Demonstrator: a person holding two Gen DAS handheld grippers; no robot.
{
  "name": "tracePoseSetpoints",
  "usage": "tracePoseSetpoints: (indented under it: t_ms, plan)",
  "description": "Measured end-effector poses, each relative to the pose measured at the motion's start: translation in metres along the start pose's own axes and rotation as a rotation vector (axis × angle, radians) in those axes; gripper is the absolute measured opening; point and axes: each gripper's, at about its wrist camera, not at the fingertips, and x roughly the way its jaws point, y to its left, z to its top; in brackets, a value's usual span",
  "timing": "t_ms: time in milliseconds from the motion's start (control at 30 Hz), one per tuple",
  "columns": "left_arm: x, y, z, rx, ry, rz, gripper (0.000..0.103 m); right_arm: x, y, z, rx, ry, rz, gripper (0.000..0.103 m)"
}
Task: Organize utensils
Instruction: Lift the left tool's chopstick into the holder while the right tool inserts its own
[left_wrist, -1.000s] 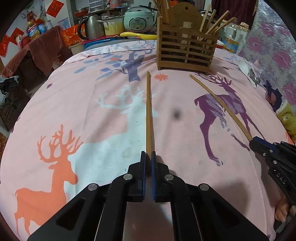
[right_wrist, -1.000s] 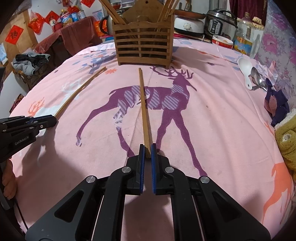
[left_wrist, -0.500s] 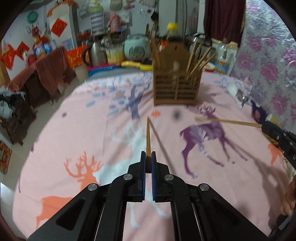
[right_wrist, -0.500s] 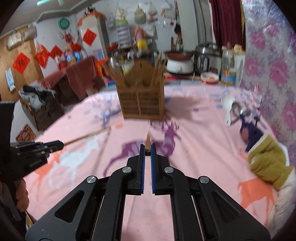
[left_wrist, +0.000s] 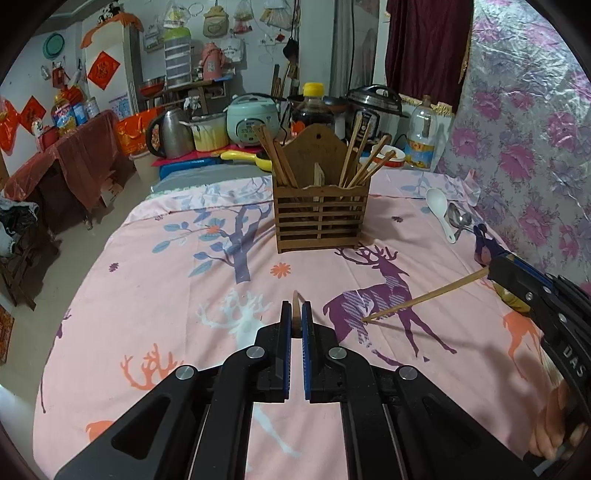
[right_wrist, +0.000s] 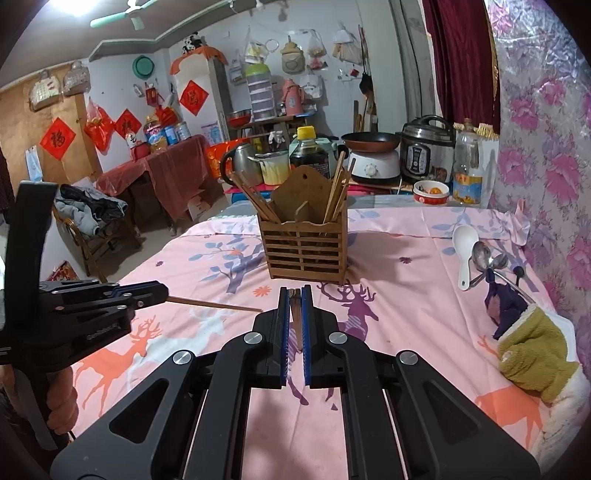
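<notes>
Chopstick (left_wrist: 296, 308), thin, stiff and light, is pinched at its end in my left claw (left_wrist: 295, 325); my right claw (right_wrist: 295, 321) grips another, both near the far holder (left_wrist: 319, 216).

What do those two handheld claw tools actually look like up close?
Both are matte black plastic: the left gripper and right gripper have angular cut-out arms, silver round screws and blue ridged pads lining the fingers. White lettering marks their sides. Bare hands hold them; no cables show.

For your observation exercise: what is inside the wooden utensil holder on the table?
The wooden utensil holder has chopsticks leaning in its left and right compartments. Their lower ends are mostly hidden behind the slats.
</notes>
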Motion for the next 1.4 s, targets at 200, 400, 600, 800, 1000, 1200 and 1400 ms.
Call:
tracePoseSetpoints:
  t_ms: [200,400,600,800,1000,1200,1400]
  plan:
    - [0.004,0.007,0.010,-0.019,-0.010,-0.013,0.005,0.007,-0.006,0.007,0.022,0.002,0.000,0.007]
    - [-0.004,0.008,0.033,-0.013,-0.029,-0.021,0.005,0.010,-0.008,0.021,0.035,-0.011,-0.001,0.007]
    - [-0.019,0.003,0.064,0.004,-0.066,-0.042,0.005,0.005,-0.003,0.043,0.010,-0.048,-0.009,0.007]
    - [-0.027,-0.005,0.091,0.014,-0.104,-0.058,0.005,0.004,0.002,0.063,-0.010,-0.087,-0.011,0.007]
    - [-0.042,-0.005,0.119,-0.009,-0.197,-0.061,0.005,0.005,-0.001,0.085,-0.001,-0.151,-0.024,0.007]
    - [-0.060,0.000,0.136,-0.052,-0.333,-0.042,0.005,0.008,-0.010,0.113,0.058,-0.250,-0.017,0.007]
    - [-0.058,0.001,0.146,-0.093,-0.434,0.002,0.005,0.016,-0.011,0.134,0.074,-0.352,-0.062,0.007]
